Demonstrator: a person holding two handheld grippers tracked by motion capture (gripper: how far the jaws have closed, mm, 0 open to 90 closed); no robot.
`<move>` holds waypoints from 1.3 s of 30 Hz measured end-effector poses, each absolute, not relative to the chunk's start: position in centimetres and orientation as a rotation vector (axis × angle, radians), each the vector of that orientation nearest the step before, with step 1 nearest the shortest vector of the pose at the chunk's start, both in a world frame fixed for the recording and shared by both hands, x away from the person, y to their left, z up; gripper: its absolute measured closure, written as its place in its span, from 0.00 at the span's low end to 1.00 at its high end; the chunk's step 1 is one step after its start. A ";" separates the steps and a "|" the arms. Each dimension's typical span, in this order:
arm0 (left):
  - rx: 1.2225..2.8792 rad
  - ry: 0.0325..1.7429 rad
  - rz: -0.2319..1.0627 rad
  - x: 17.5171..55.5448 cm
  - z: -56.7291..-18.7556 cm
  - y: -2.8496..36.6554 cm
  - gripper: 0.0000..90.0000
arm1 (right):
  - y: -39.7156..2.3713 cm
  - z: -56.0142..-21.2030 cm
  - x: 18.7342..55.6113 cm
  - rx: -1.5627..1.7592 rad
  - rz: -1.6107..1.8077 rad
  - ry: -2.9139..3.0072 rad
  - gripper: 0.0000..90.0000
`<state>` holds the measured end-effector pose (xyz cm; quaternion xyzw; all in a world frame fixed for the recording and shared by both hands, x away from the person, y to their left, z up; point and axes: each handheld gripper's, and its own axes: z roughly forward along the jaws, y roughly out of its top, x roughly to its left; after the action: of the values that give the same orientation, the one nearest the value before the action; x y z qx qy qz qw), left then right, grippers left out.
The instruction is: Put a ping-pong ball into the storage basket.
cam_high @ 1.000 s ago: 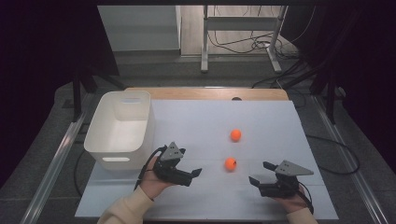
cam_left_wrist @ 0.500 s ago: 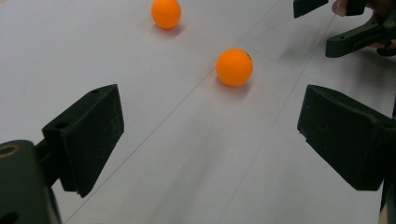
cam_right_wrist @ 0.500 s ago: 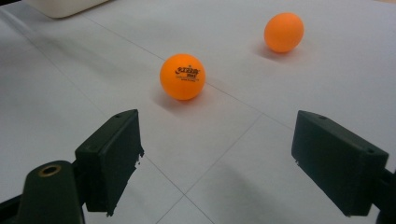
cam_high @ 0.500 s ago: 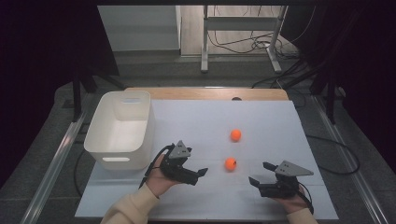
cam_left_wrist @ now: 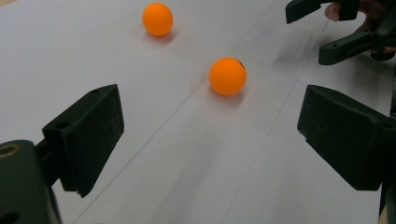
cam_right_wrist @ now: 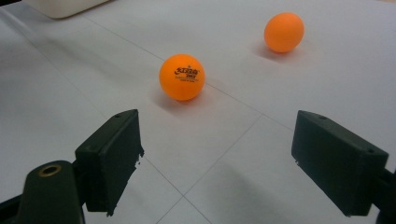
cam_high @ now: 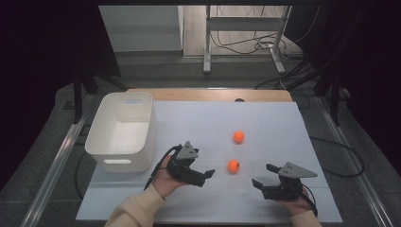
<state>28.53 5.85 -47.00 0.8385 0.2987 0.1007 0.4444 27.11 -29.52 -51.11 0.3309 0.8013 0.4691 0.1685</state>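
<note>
Left gripper closing the gap on the nearer orange ball

The left gripper (cam_high: 208, 174) is sitting low over the white mat (cam_high: 274, 118) with its jaws spread wide and nothing between them, and the near ball (cam_high: 233, 165) is lying just ahead of its tips, slightly toward the far edge — in the left gripper view that ball (cam_left_wrist: 227, 75) is resting ahead of the open jaws and a little right of their centre line. The right gripper (cam_high: 264, 176) is also gaping empty, pointing at the same ball (cam_right_wrist: 182, 77) from the other side but standing a little farther off, so the left looks the better placed. A round ball is offering no long axis to line up with. The far ball (cam_high: 239, 136) is lying beyond, well apart from both grippers — and the white bin (cam_high: 105, 122) is waiting at the left.
</note>
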 end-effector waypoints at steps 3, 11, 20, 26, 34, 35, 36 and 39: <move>2.082 0.738 0.246 28.6 -47.0 5.6 0.09 | -29.6 -51.1 27.2 0.945 1.337 2.276 0.18; 2.085 0.733 0.240 28.9 -47.0 5.1 0.09 | -29.5 -51.1 27.1 0.942 1.330 2.279 0.18; 2.100 0.720 0.233 29.4 -47.2 4.2 0.09 | -29.6 -51.1 27.0 0.946 1.333 2.280 0.18; 2.108 0.714 0.221 29.7 -47.4 3.7 0.09 | -29.6 -51.1 27.1 0.943 1.332 2.283 0.18; 2.110 0.701 0.214 30.0 -47.3 3.0 0.09 | -29.5 -51.1 27.1 0.935 1.314 2.291 0.18; 2.109 0.702 0.217 30.0 -47.3 2.9 0.09 | -29.5 -51.1 27.1 0.937 1.315 2.290 0.18; 2.110 0.698 0.217 30.0 -47.3 2.8 0.09 | -29.5 -51.2 27.1 0.937 1.312 2.290 0.18; 2.113 0.694 0.216 30.1 -47.3 2.6 0.09 | -29.5 -51.2 27.1 0.936 1.310 2.288 0.18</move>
<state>30.11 2.58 -47.31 0.8501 0.2790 0.0867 0.4381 27.05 -29.49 -51.17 0.3298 0.8058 0.4612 0.1709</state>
